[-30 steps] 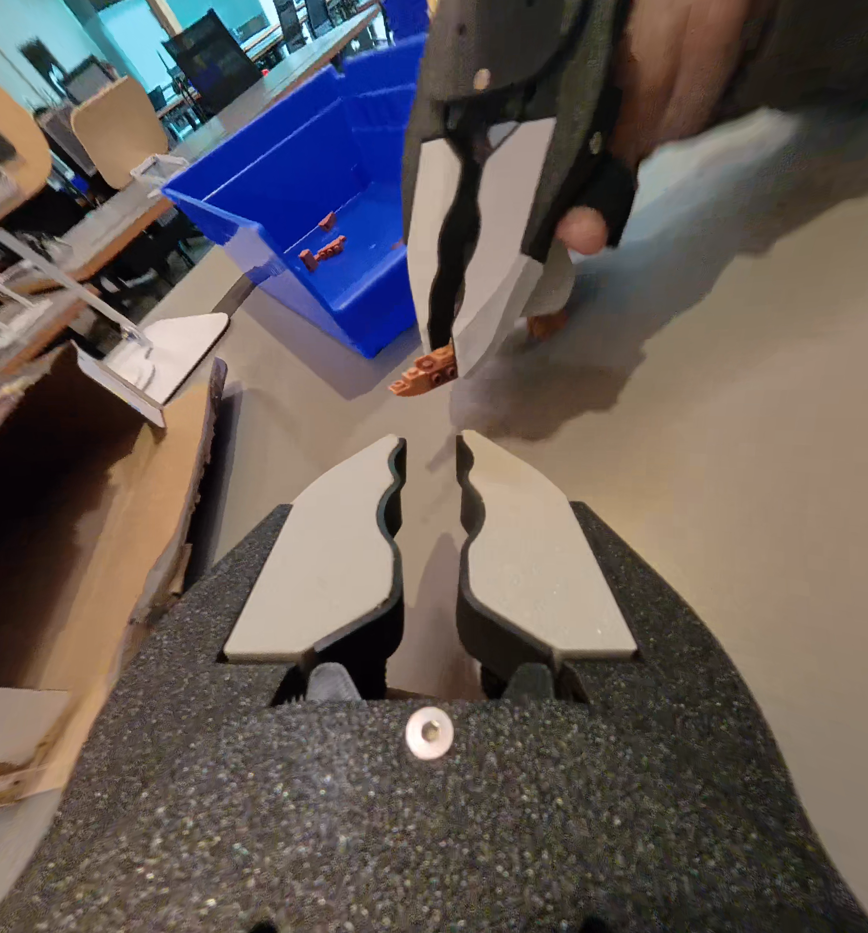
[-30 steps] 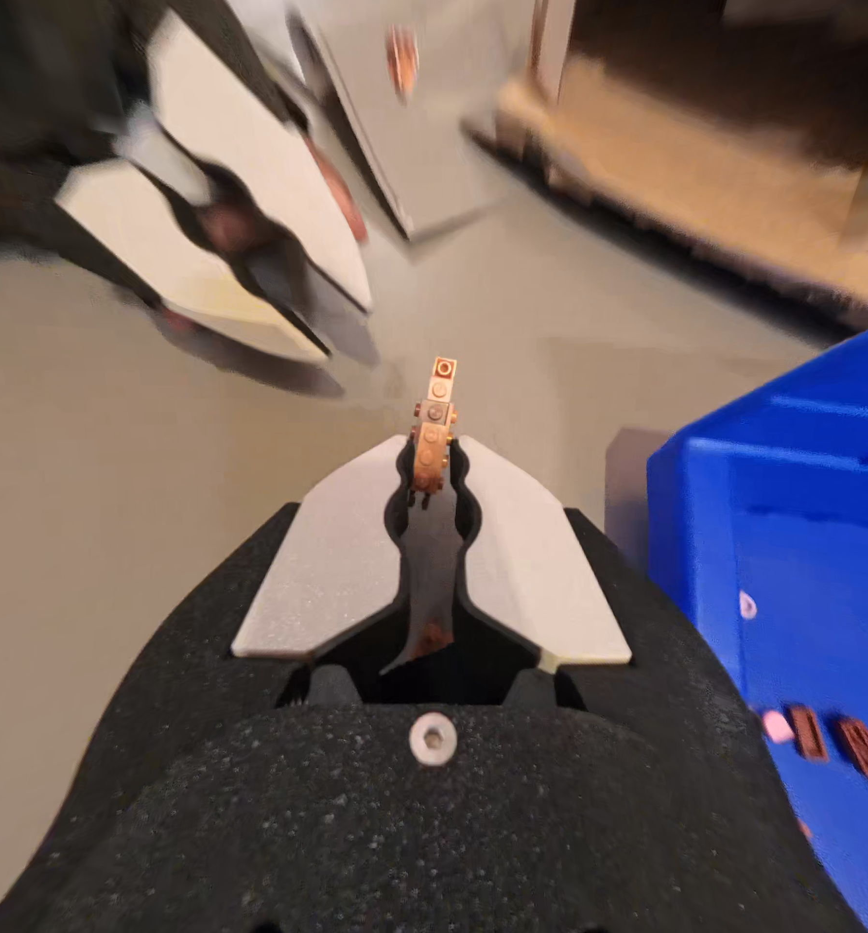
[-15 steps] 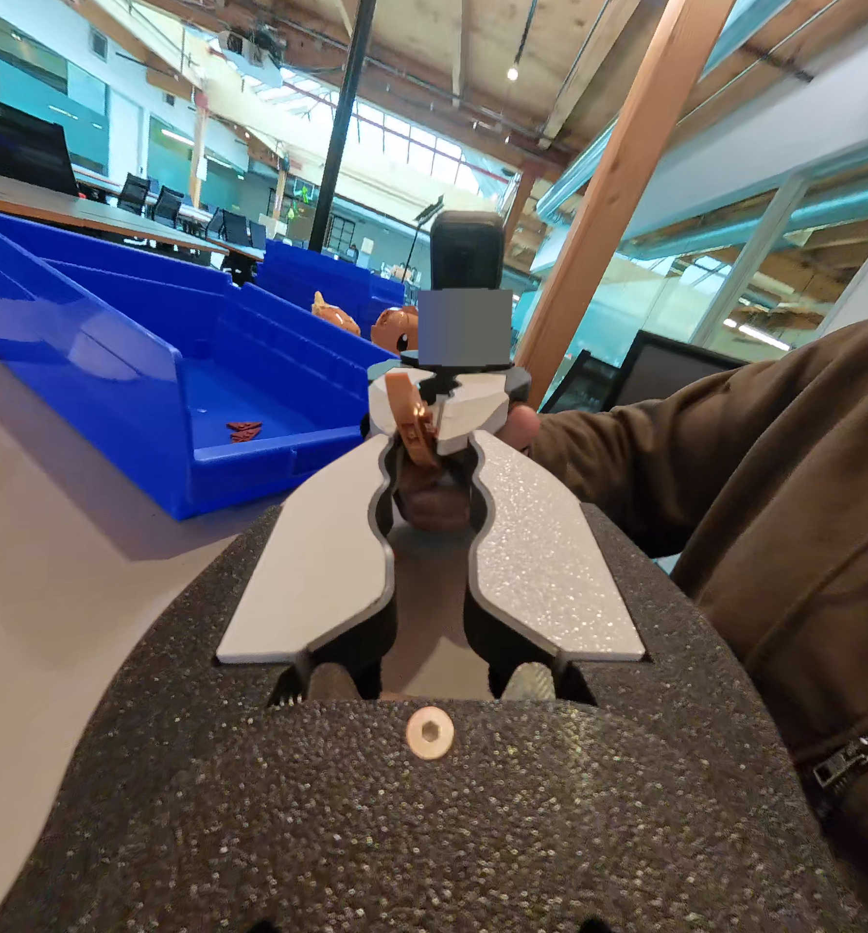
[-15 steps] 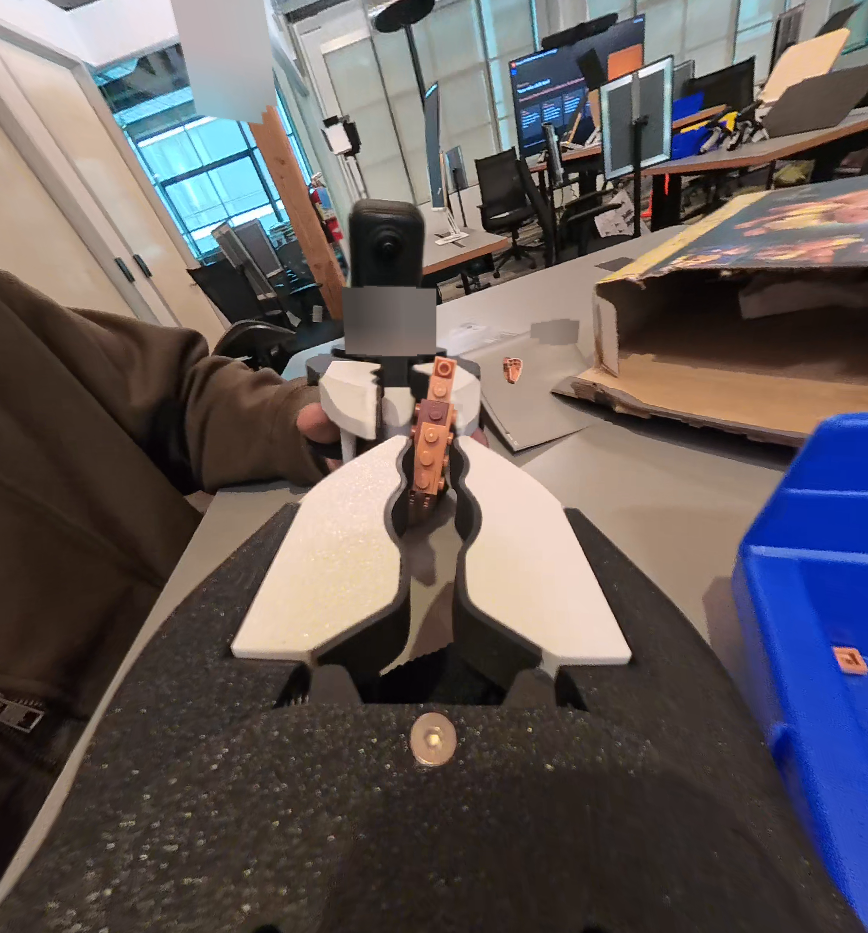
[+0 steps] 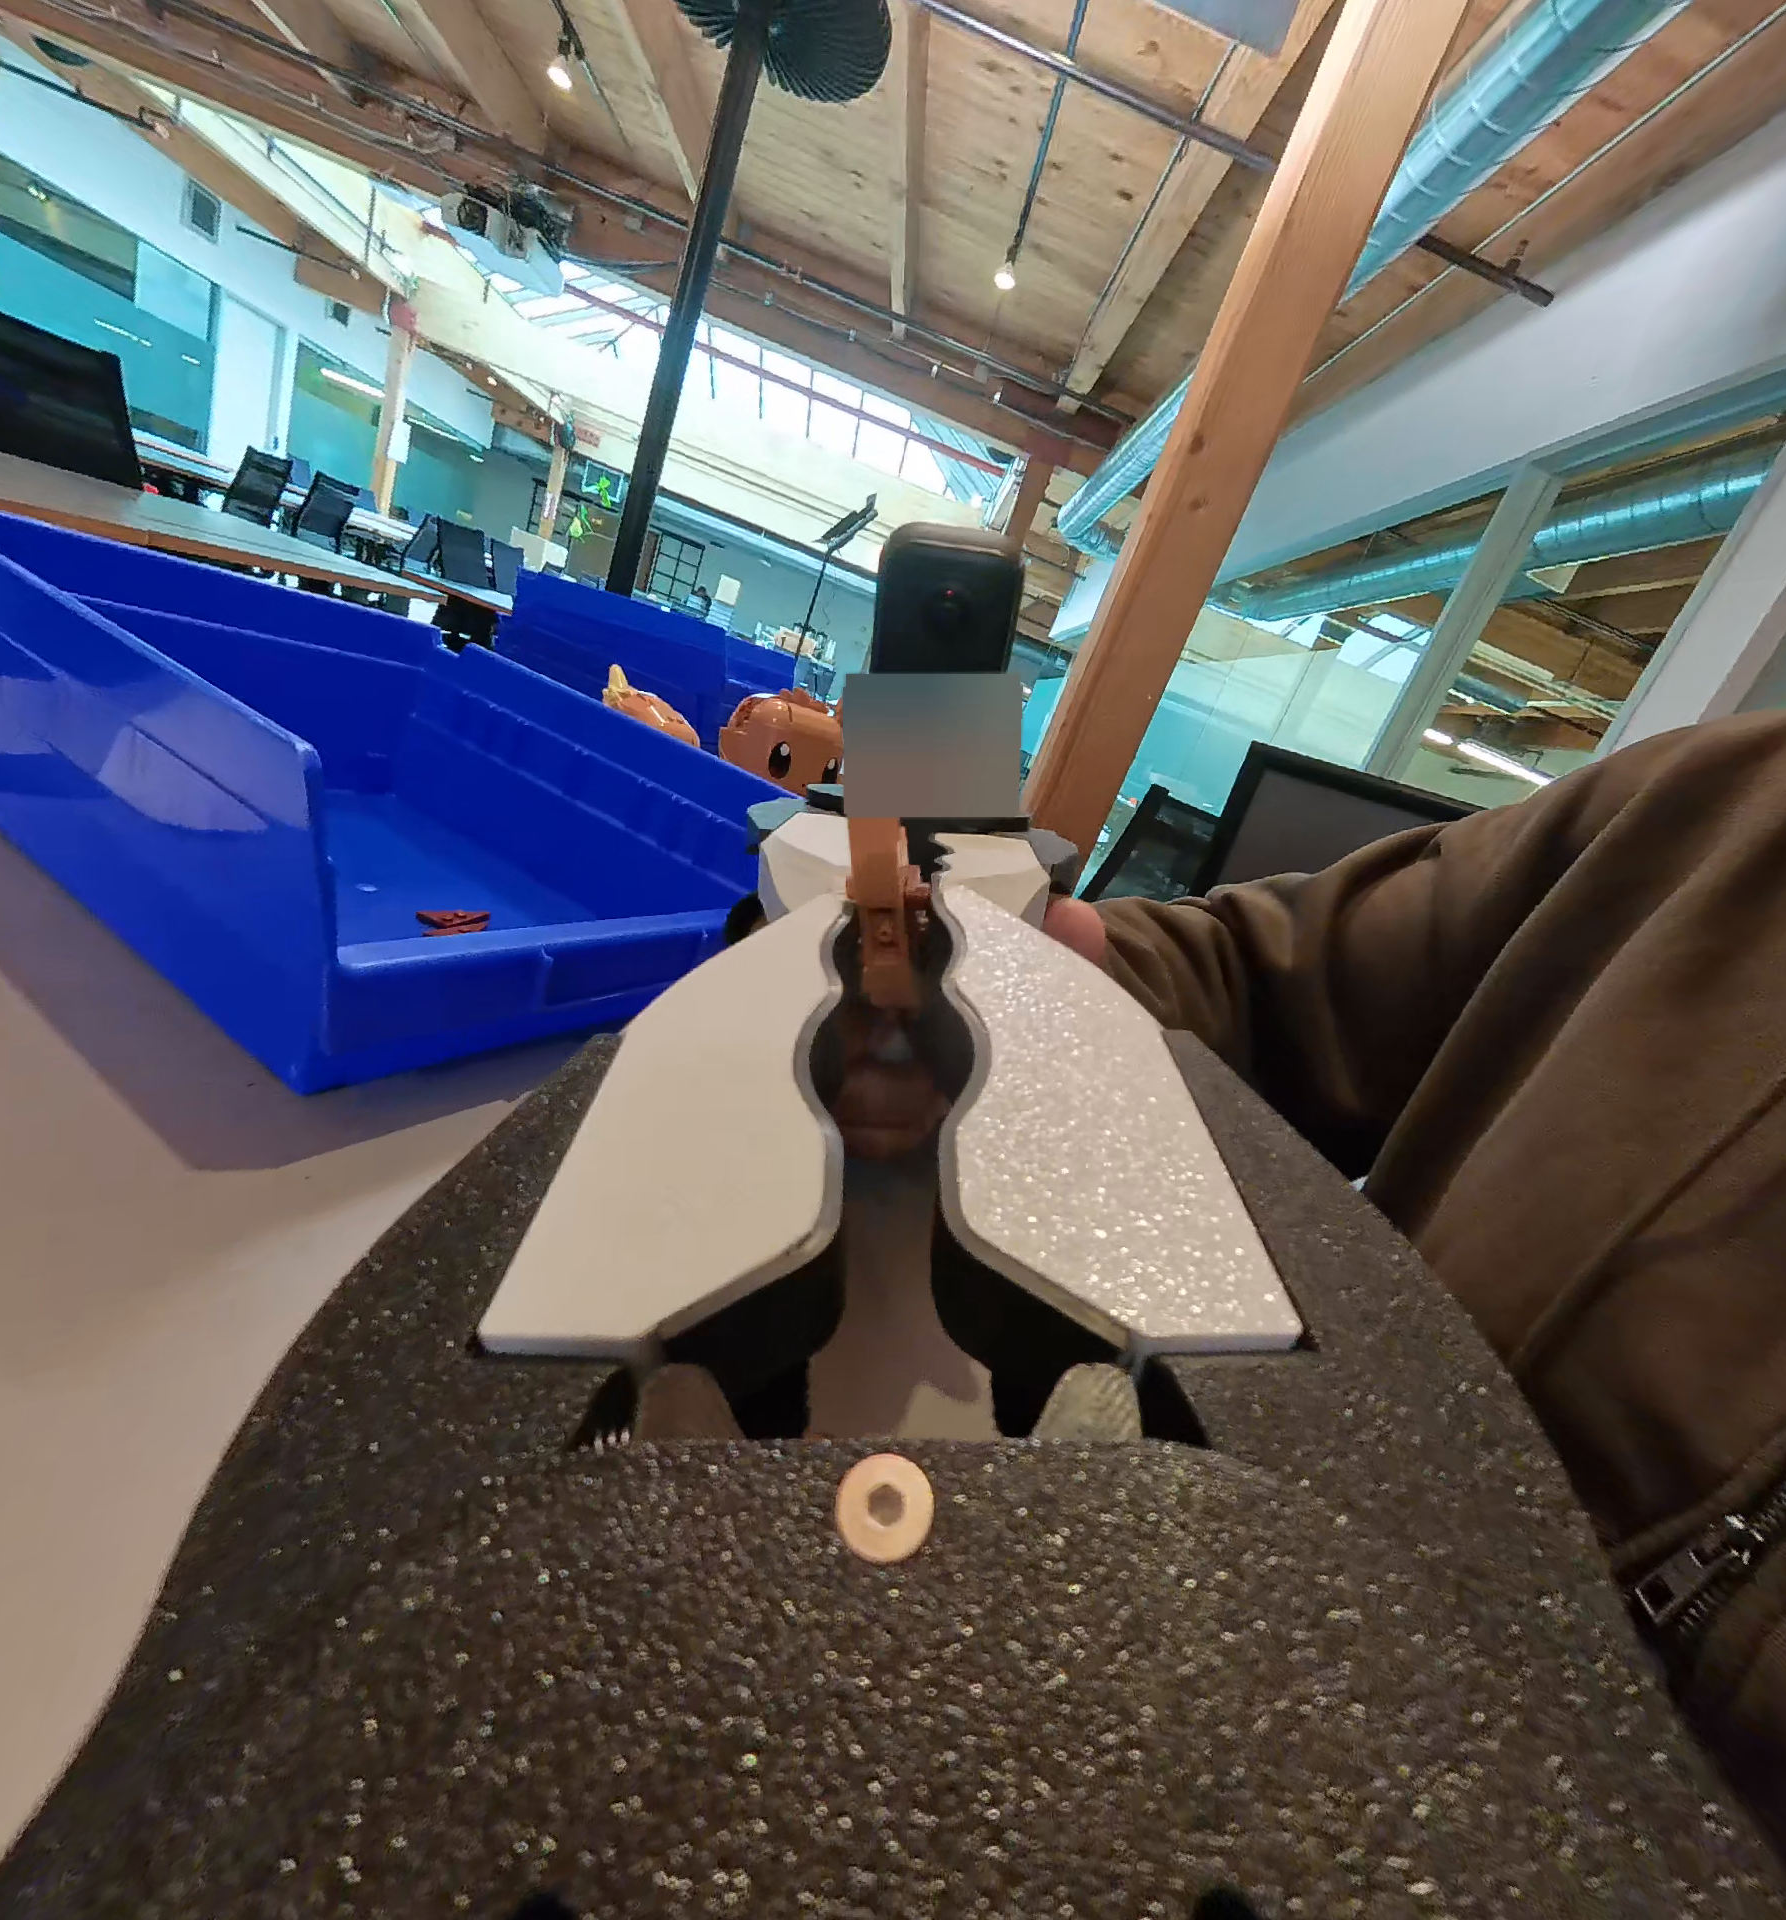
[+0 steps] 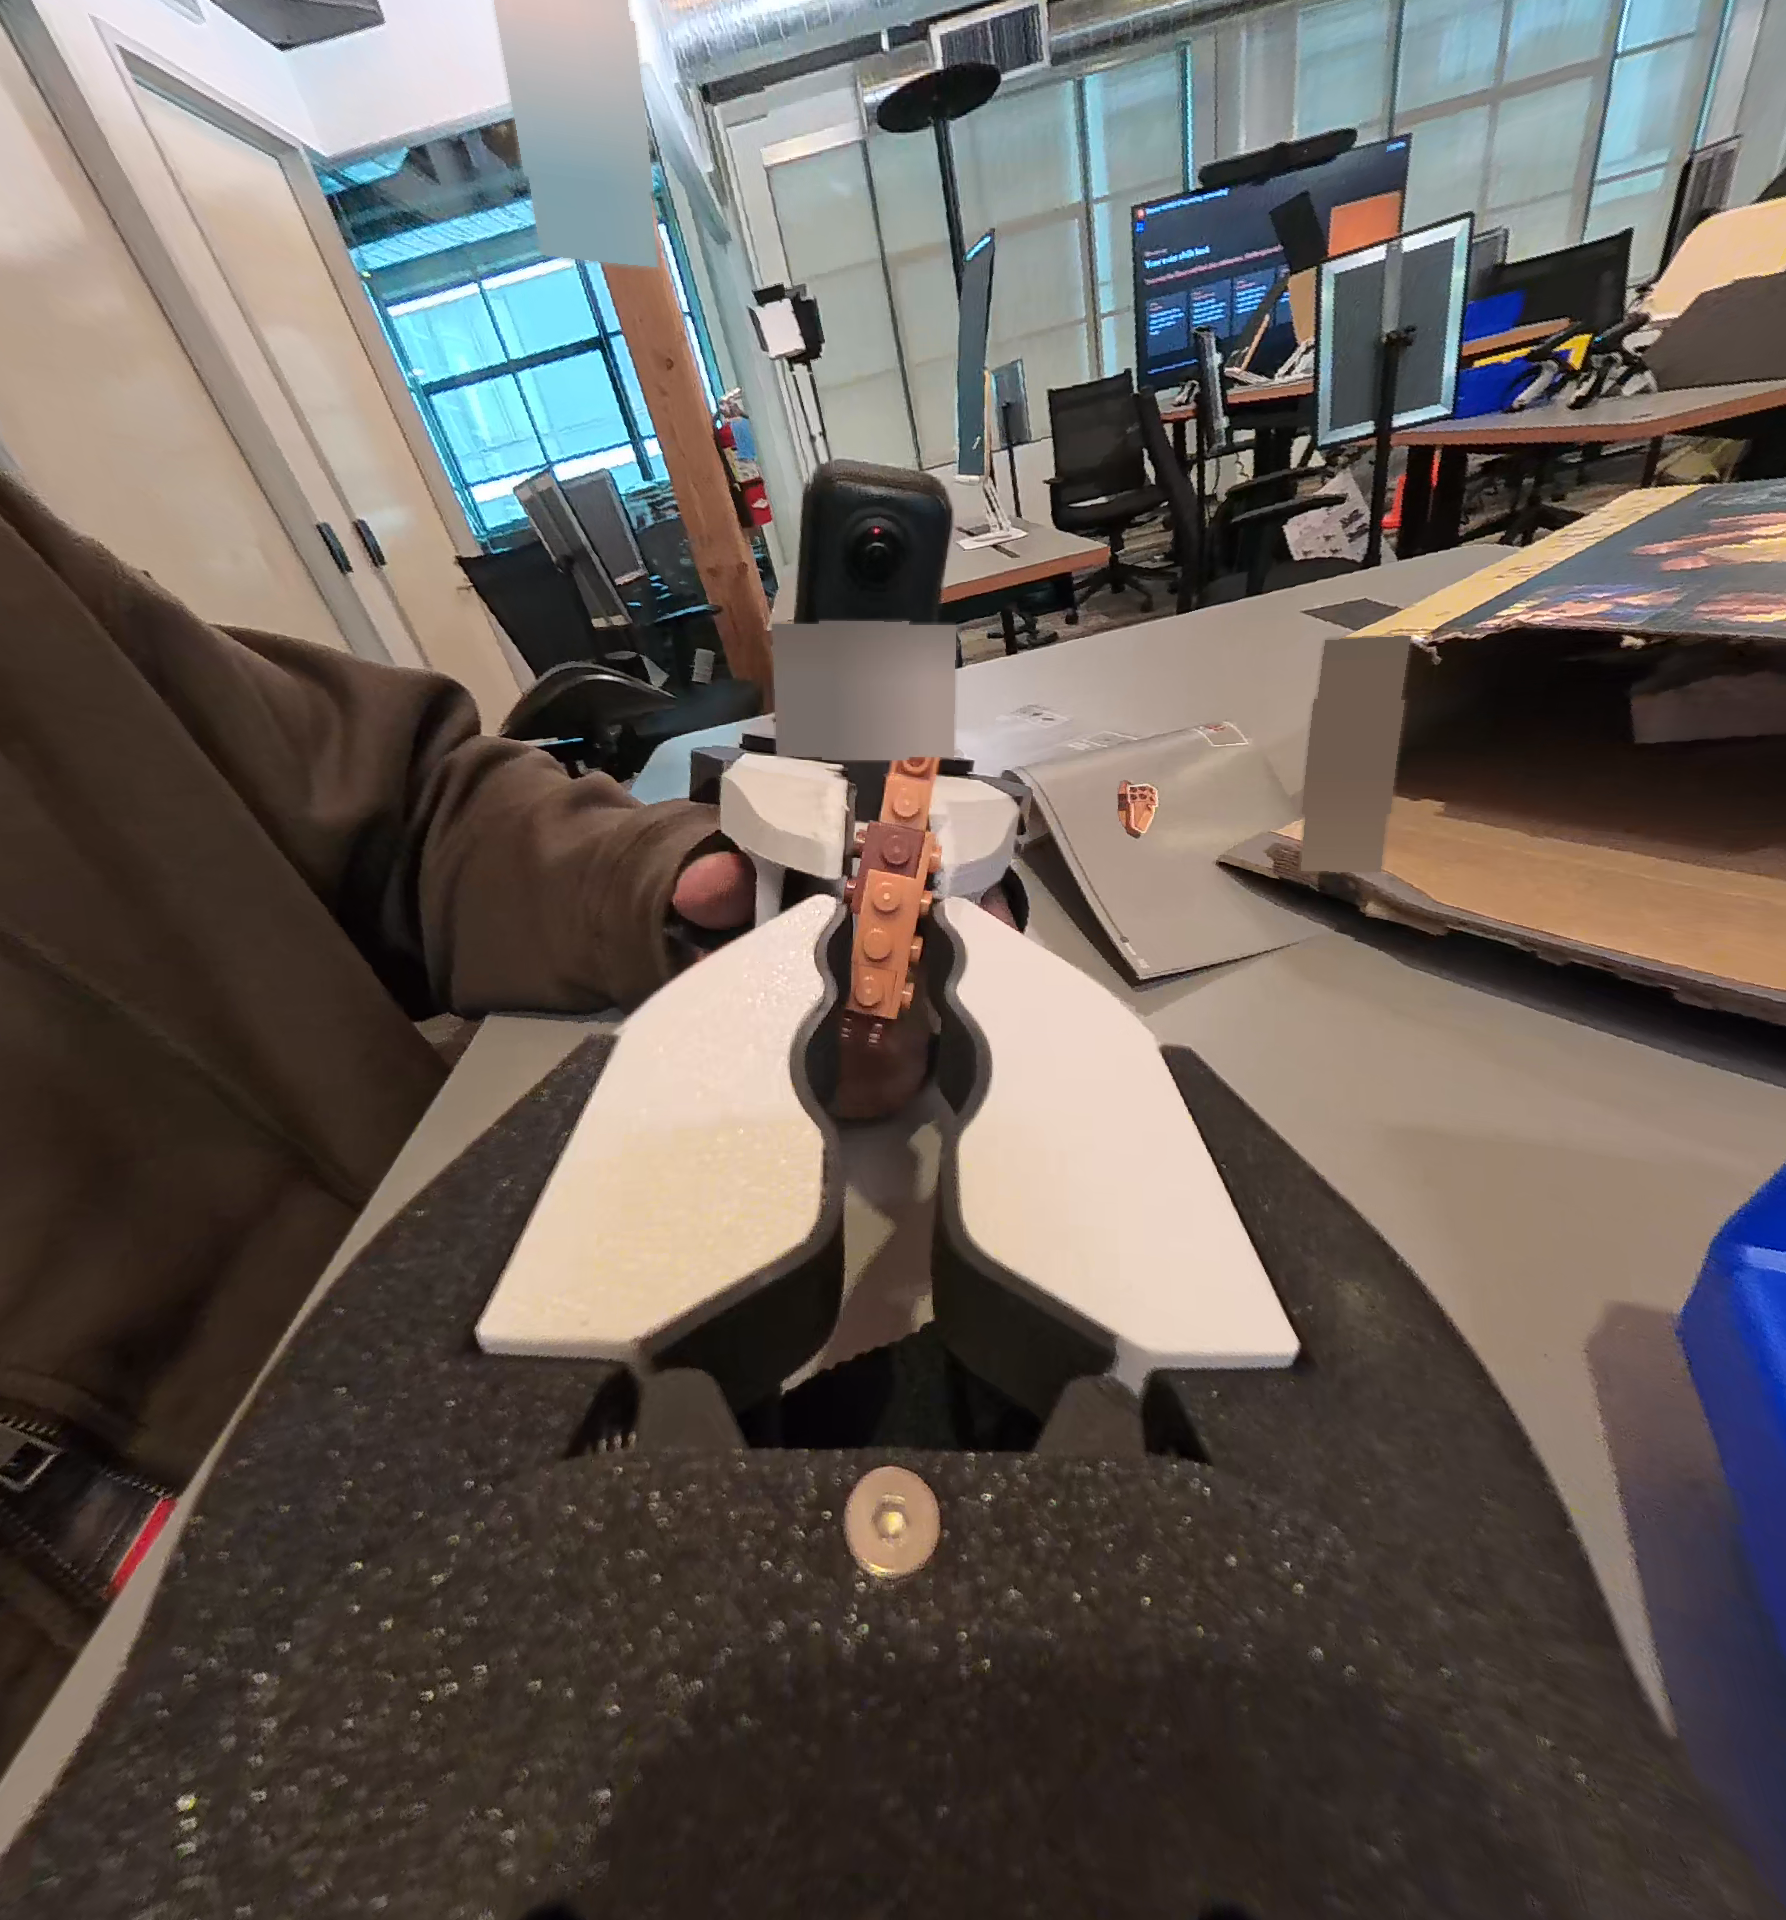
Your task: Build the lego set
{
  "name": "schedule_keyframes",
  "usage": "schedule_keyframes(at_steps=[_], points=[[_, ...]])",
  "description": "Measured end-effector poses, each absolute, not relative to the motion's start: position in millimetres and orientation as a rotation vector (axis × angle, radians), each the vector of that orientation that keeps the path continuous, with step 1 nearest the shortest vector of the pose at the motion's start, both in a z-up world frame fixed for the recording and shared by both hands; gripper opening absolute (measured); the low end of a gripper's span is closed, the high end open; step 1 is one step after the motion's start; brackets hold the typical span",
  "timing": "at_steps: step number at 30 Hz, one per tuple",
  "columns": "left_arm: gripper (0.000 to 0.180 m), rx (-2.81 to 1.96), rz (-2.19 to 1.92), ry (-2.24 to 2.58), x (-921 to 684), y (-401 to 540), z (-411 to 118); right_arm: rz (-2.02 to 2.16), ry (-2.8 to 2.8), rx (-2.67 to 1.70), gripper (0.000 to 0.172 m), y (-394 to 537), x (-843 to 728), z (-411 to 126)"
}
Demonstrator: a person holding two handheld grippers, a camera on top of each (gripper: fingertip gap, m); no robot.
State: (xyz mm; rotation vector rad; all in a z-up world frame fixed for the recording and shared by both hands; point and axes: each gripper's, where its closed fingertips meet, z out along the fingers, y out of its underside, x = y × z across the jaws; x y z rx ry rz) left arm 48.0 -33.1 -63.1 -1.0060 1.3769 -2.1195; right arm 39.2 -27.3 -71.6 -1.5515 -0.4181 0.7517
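Both my claws, left (image 5: pixel 891 914) and right (image 6: pixel 884 920), pinch one orange brick strip (image 6: pixel 887 914), tip to tip; blue bin (image 5: pixel 349 935) nearby.

2 grippers are seen: left (image 5: pixel 890 914), right (image 6: pixel 884 925). 1 tan-brown brick strip (image 6: pixel 887 914) is counted, 2 blue bins (image 5: pixel 245 831), 2 brick figure heads (image 5: pixel 780 732), 1 cardboard box (image 6: pixel 1595 790), 1 grey booklet (image 6: pixel 1169 842).

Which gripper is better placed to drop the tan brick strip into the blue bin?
Probably the right gripper: its fingers clamp the tan brick strip, and the blue plastic bin sits close beside it, farther from the left gripper.
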Motion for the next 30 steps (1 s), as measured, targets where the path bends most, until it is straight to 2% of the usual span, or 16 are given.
schedule_keyframes(at_steps=[3, 9, 14, 22, 30], points=[[0.012, -0.985, -2.087, 1.378, 47, -34, -62, 0.746, -0.420, -1.545, 0.014, -28, 39, -71], [0.012, -0.994, -2.113, 1.284, 45, -24, -54, 0.534, -0.506, -1.549, 0.038, -32, 58, -67], [0.012, -1.033, -2.043, 1.225, 42, -1, -54, 0.116, -0.659, -1.517, 0.030, -47, 90, -70], [0.012, -1.074, -1.939, 1.196, 44, 18, -56, -0.138, -0.816, -1.778, 0.027, -62, 104, -115], [0.012, -1.042, -1.778, 1.278, 48, 11, -63, -0.287, -0.802, -2.077, 0.015, -74, 138, -144]])
